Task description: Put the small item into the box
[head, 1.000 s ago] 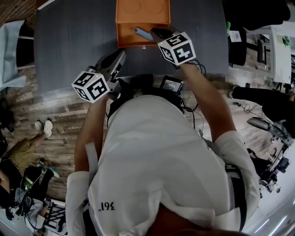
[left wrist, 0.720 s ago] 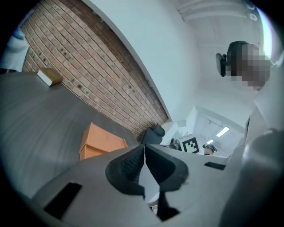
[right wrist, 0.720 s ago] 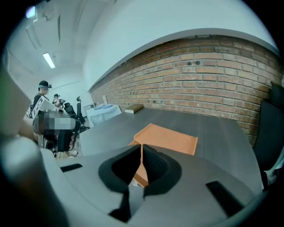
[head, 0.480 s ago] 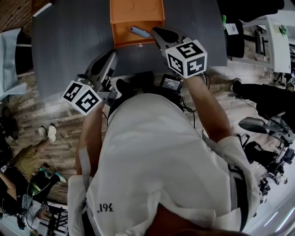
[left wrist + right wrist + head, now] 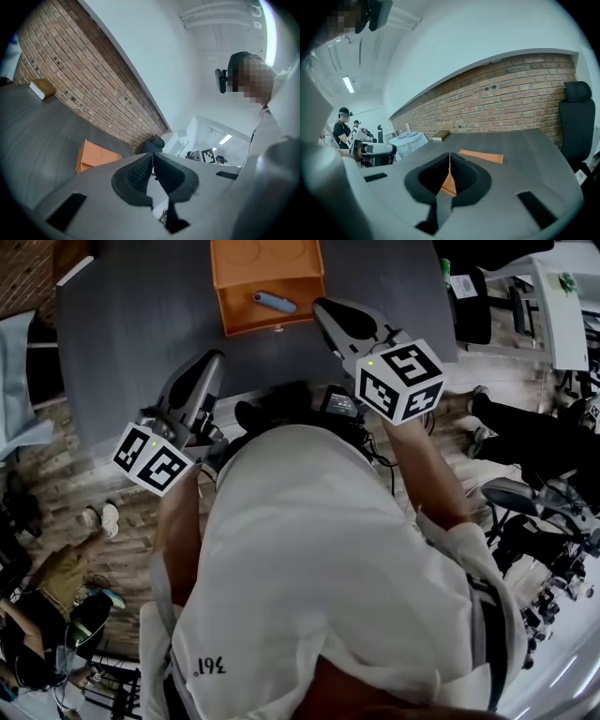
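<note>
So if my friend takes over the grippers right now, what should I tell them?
Left gripper: shut, nothing in it, over the table's near edge.
Right gripper: shut, nothing in it, by the right side of the orange box.
Small item: lying inside the open box.
Done: the item is in the box.
Left: probably nothing, unless the box needs closing.
</note>
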Demonstrator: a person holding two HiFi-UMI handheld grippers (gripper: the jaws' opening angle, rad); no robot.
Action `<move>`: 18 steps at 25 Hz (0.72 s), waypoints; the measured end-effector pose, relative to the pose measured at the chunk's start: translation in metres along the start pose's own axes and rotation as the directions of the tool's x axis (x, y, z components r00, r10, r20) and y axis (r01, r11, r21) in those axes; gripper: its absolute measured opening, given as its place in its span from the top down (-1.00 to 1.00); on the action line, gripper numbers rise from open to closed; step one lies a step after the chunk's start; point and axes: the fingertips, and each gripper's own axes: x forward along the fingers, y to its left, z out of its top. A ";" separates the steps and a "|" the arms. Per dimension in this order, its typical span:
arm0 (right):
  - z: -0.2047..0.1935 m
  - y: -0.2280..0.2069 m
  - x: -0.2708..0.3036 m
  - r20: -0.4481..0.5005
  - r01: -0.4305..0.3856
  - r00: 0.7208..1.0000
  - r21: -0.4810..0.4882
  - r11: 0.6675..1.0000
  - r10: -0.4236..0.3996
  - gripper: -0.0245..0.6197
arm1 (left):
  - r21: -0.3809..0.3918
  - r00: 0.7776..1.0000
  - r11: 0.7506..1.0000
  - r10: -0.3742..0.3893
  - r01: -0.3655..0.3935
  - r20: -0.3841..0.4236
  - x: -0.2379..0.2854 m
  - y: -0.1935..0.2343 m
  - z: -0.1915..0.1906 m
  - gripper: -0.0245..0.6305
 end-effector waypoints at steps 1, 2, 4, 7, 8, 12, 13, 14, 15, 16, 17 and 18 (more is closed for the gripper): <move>0.002 0.002 -0.004 0.008 0.000 1.000 0.004 1.000 0.000 0.86 | -0.001 1.000 1.000 -0.002 0.002 -0.002 -0.002 -0.002 0.000 0.86; 0.003 0.004 -0.007 0.015 0.001 1.000 0.007 1.000 -0.001 0.86 | -0.002 1.000 1.000 -0.004 0.004 -0.004 -0.004 -0.003 0.000 0.86; 0.004 0.008 -0.013 0.027 0.001 1.000 0.015 1.000 -0.001 0.86 | -0.002 1.000 1.000 -0.008 0.008 -0.003 -0.008 -0.007 0.001 0.86; 0.006 0.014 -0.021 0.044 0.002 0.999 0.025 1.000 -0.003 0.86 | 0.001 1.000 1.000 -0.012 0.012 0.000 -0.013 -0.012 0.003 0.86; 0.007 0.015 -0.023 0.050 0.003 0.999 0.027 1.000 -0.004 0.87 | 0.003 1.000 1.000 -0.014 0.014 0.000 -0.015 -0.015 0.004 0.86; 0.007 0.023 -0.032 0.067 0.005 0.998 0.039 0.999 -0.007 0.87 | 0.016 1.000 1.000 -0.022 0.022 -0.001 -0.022 -0.022 0.007 0.86; 0.007 0.025 -0.034 0.071 0.005 0.997 0.042 0.999 -0.008 0.87 | 0.021 1.000 1.000 -0.023 0.023 -0.002 -0.024 -0.023 0.008 0.86; 0.006 0.027 -0.036 0.074 0.005 0.997 0.044 0.999 -0.009 0.87 | 0.026 1.000 0.999 -0.024 0.024 -0.003 -0.026 -0.024 0.009 0.86; 0.006 0.029 -0.037 0.077 0.006 0.997 0.048 0.999 -0.010 0.87 | 0.028 1.000 0.999 -0.025 0.025 -0.005 -0.029 -0.025 0.009 0.86; 0.006 0.032 -0.039 0.079 0.007 0.997 0.052 0.999 -0.011 0.87 | 0.030 1.000 0.999 -0.027 0.027 -0.005 -0.031 -0.026 0.010 0.86; 0.006 0.034 -0.041 0.081 0.007 0.997 0.057 0.998 -0.011 0.88 | 0.030 1.000 0.999 -0.029 0.029 -0.006 -0.033 -0.027 0.010 0.86; 0.005 0.036 -0.043 0.084 0.006 0.996 0.064 0.998 -0.011 0.88 | 0.031 0.999 0.999 -0.031 0.031 -0.007 -0.034 -0.028 0.010 0.86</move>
